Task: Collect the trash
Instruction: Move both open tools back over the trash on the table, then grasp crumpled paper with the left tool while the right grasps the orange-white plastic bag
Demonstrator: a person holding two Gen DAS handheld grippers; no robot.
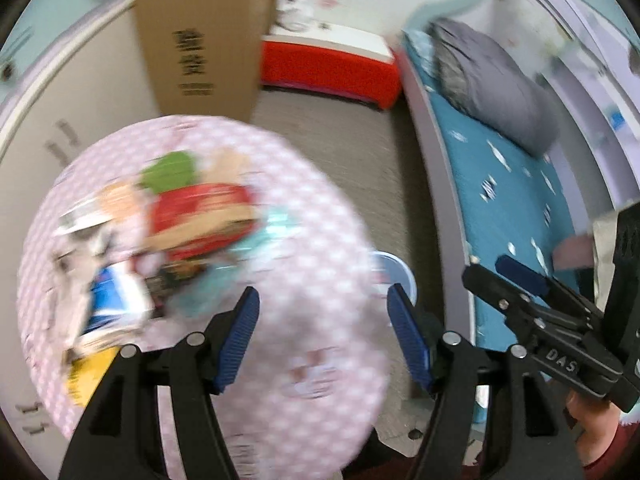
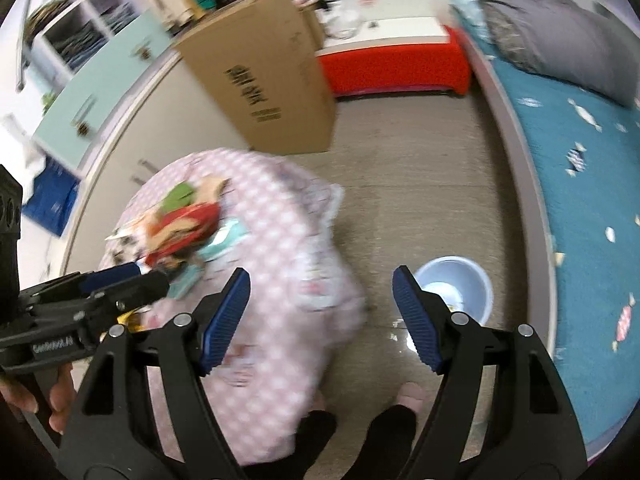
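Note:
A heap of trash lies on a round table under a pink checked cloth: a red carton, a green piece, a blue and white packet and a yellow wrapper. My left gripper hangs open above the table's near right part, nothing between its blue pads. A pale blue bin stands on the floor right of the table, a few scraps in its bottom. My right gripper is open and empty above the table's right edge, the bin just right of its right finger. Each view shows the other gripper beside it.
A tall cardboard box stands behind the table. A red and white bench sits against the far wall. A bed with a teal sheet and a grey quilt runs along the right. Cupboards line the left. The person's feet are near the bin.

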